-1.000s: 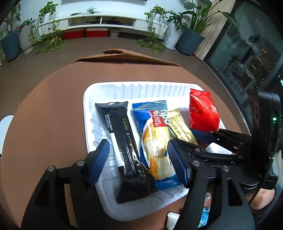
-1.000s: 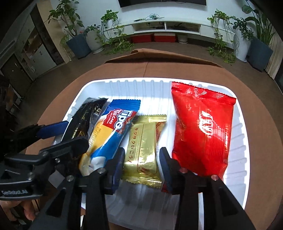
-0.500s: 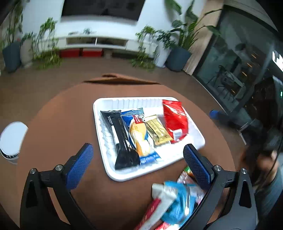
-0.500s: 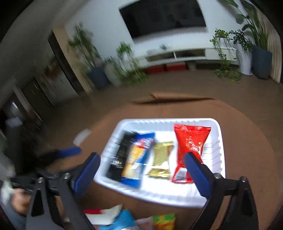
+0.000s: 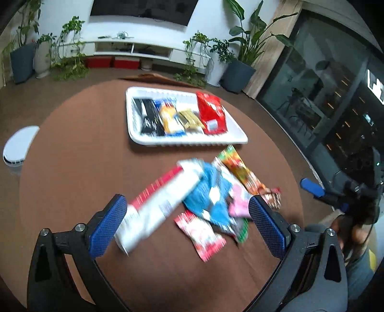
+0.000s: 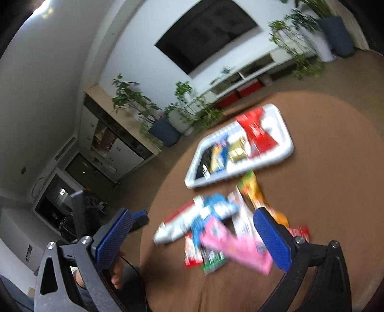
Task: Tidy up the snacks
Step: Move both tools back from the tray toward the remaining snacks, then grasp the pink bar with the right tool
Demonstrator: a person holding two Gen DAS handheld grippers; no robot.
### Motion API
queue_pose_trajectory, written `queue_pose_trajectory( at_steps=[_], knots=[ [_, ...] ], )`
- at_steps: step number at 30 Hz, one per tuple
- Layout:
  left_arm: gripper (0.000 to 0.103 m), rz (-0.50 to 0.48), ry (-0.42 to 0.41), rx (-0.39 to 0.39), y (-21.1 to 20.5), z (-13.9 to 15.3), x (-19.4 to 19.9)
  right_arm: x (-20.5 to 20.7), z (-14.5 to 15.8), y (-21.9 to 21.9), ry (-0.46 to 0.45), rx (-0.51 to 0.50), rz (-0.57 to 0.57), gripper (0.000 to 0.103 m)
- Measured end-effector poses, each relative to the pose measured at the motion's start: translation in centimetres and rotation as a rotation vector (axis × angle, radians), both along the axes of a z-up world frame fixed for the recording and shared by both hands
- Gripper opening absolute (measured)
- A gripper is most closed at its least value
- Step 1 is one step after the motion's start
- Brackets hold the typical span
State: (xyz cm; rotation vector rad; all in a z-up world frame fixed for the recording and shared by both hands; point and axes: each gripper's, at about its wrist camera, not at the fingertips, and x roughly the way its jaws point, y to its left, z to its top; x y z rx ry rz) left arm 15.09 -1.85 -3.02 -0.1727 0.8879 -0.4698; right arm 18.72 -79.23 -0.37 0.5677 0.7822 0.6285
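a: where are the snacks?
b: four lie side by side in the white tray at the far part of the round brown surface: a black bar, a blue and yellow pack, a gold pack and a red bag. nearer, a loose pile sits on the surface just this side of the tray, with a long white and red pack, a blue one, a pink one and an orange one among it.

a: and the grippers?
b: the left gripper has just been opening and stands spread wide, nothing between its blue pads; the pile shows between them, beyond the tips. the right gripper has also just been opening, wide and empty, above the near edge of the pile. its view is tilted and blurred.

a: the room?
b: a white low shelf along the far wall, a dark screen above it, potted plants at both ends, dark glass to the right.
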Motion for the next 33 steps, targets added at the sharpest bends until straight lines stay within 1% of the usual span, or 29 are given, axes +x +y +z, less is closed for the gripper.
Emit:
queue_pose_trajectory(
  at_steps=[3, 5, 10, 12, 14, 16, 19, 21, 23, 25, 26, 28, 30, 31, 33],
  knots=[
    [0.103, -0.013, 0.029, -0.005, -0.3, -1.4, -2.0, -2.0, -0.6, -0.3, -0.009, -0.047, -0.008, 0.103],
    [0.103, -0.021, 0.049, -0.007, -0.5, -2.2, -3.4, -3.0, -0.9, 0.0, -0.016, -0.075, 0.010, 0.103],
    [0.103, -0.037, 0.078, -0.023, -0.8, -3.5, -5.6, -4.9, -1.2, 1.3, -0.045, -0.183, 0.059, 0.103],
    [0.103, -0.044, 0.079, -0.034, -1.0, -3.7, -6.6, -5.6, -1.2, 1.7, -0.054, -0.184, 0.071, 0.103],
    [0.103, -0.058, 0.075, -0.022, -1.5, -3.9, -6.9, -6.3, -1.2, 2.3, -0.067, -0.188, 0.091, 0.103],
    [0.103, -0.078, 0.063, -0.007, -2.1, -3.9, -7.5, -7.1, -1.4, 3.1, -0.084, -0.228, 0.108, 0.103],
    [0.103, -0.097, 0.064, -0.002, -2.5, -3.9, -7.7, -7.5, -1.7, 4.5, -0.120, -0.331, 0.141, 0.099],
    [0.103, -0.093, 0.061, -0.007, -2.2, -3.8, -7.6, -7.3, -1.5, 5.2, -0.140, -0.391, 0.165, 0.094],
    [0.103, -0.084, 0.057, -0.014, -1.7, -3.6, -7.4, -7.1, -1.0, 6.0, -0.191, -0.451, 0.190, 0.090],
    [0.103, -0.076, 0.059, -0.019, -1.3, -3.6, -7.3, -6.6, -0.4, 6.9, -0.273, -0.537, 0.222, 0.088],
    [0.103, -0.073, 0.058, -0.021, -1.1, -3.6, -7.3, -6.2, -0.3, 7.3, -0.297, -0.578, 0.245, 0.086],
    [0.103, -0.072, 0.056, -0.026, -0.9, -3.6, -7.4, -5.1, -0.4, 8.2, -0.317, -0.620, 0.306, 0.081],
    [0.103, -0.074, 0.055, -0.036, -0.8, -3.5, -7.4, -3.9, -1.0, 9.1, -0.308, -0.673, 0.346, 0.075],
    [0.103, -0.078, 0.054, -0.040, -0.7, -3.5, -7.4, -3.0, -1.5, 9.6, -0.298, -0.704, 0.381, 0.073],
    [0.103, -0.083, 0.055, -0.041, -0.7, -3.5, -7.3, -2.0, -2.3, 10.1, -0.287, -0.732, 0.432, 0.067]
  ],
)
